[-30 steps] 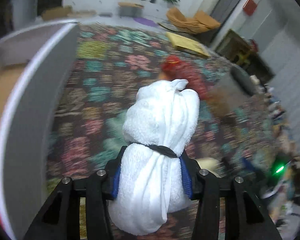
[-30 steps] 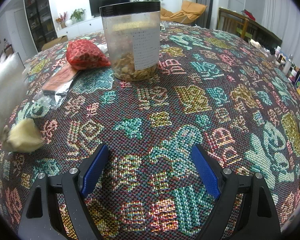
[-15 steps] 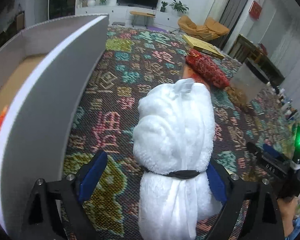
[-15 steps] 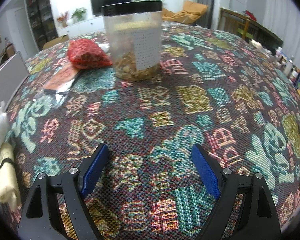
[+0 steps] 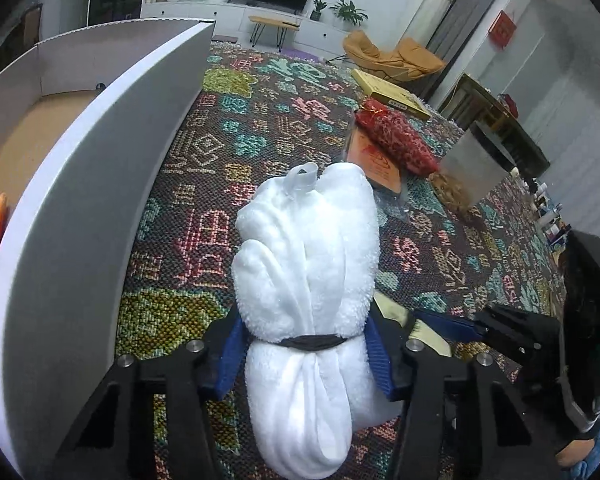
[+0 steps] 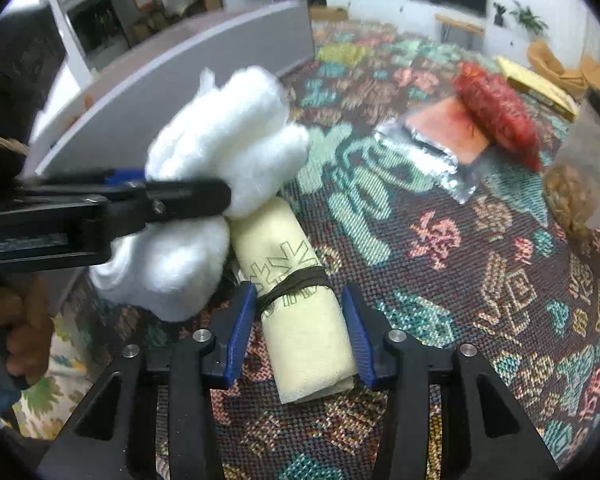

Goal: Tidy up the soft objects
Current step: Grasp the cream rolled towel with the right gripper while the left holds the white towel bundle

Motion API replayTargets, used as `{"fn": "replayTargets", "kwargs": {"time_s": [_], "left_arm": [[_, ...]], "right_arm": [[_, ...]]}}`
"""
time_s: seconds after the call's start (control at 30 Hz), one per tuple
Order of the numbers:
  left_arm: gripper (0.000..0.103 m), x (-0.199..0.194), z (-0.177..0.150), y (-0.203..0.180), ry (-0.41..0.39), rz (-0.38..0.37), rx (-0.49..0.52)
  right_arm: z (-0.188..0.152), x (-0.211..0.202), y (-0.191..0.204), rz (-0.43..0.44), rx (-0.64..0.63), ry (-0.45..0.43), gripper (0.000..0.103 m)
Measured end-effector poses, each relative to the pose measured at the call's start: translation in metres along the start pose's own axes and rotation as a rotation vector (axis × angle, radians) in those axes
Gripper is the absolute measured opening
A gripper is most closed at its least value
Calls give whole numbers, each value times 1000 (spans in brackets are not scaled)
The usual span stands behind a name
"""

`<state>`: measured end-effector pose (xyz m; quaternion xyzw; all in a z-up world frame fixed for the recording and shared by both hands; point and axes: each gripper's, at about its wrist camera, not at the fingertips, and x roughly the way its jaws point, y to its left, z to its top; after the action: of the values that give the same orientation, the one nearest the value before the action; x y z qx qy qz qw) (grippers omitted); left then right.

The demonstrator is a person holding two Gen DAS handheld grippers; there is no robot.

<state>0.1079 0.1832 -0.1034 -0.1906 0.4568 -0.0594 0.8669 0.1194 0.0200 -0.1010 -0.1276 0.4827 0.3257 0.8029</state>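
Left gripper [image 5: 306, 354]: clamped on white towel roll [image 5: 306, 264], beside grey box [image 5: 80, 208]. Right gripper [image 6: 300, 332]: parted around yellow towel roll [image 6: 300, 304], apparently not pinching; roll flat on patterned cloth [image 6: 460, 280].

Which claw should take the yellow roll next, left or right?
Right. The right claw already straddles the yellow roll, jaws open on either side. The left claw is full, shut on the white towel bundle.

We see a patterned woven cloth [image 5: 284, 128] covering the surface. A red mesh pouch [image 5: 396, 140] rests on an orange packet [image 5: 374, 162]; a clear jar [image 5: 470, 168] stands near them, a yellow flat box [image 5: 390, 94] beyond.
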Motion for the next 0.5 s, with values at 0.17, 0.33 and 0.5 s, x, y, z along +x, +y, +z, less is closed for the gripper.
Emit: {"fn": "replayTargets", "kwargs": {"time_s": [0.17,0.33,0.5], "left_arm": [[51,6,-2,-19,-17,1,32],[51,33,-1,-51,-14,-2,79],[52,45,7,-72,-39,14,87]], "right_arm": [[-41,-54,-61,-109,148,-77,32],[-64,-107,-168,-270,444,-244,32],[-53,-132,-246,-365,604,-444,39]]}}
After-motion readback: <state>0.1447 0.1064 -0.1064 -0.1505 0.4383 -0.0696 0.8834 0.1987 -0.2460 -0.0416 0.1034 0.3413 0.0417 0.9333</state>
